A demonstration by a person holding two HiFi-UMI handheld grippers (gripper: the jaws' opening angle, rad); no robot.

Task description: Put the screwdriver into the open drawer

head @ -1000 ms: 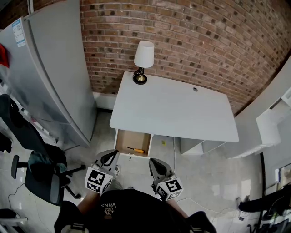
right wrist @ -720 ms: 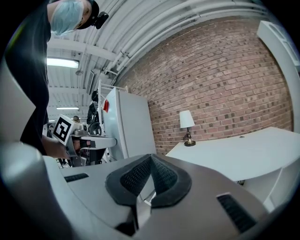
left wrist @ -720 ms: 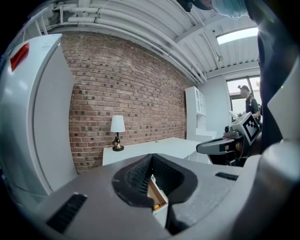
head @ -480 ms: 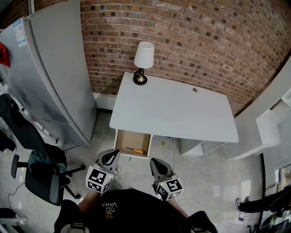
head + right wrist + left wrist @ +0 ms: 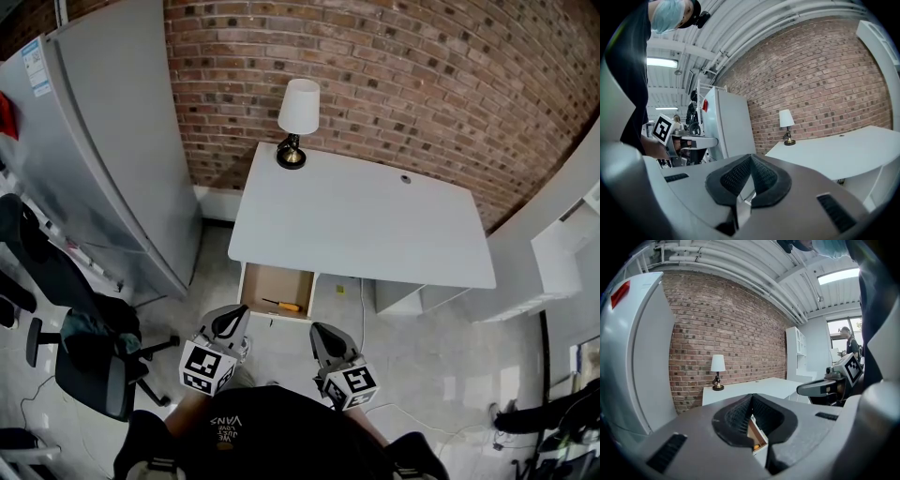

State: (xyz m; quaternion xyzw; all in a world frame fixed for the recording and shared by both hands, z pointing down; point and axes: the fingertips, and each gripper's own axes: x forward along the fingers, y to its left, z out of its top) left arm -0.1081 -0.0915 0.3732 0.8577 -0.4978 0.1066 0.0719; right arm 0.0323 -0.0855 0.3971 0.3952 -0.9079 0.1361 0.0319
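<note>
The left claw (image 5: pixel 232 317) and right claw (image 5: pixel 321 334) are grey, with dark ribbed pads (image 5: pixel 733 418) lining the jaws. Behind each claw's jaws sits a white cube (image 5: pixel 206 368) printed with black square markers. Behind the claws, the person wears a black shirt (image 5: pixel 272 441) with white lettering.

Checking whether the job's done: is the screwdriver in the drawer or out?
In. The screwdriver lies on the bottom of the open drawer, pulled out below the desk.

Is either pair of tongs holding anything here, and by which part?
Nothing is held. The left tongs and right tongs are both shut and empty; the screwdriver lies in the open drawer.
</note>
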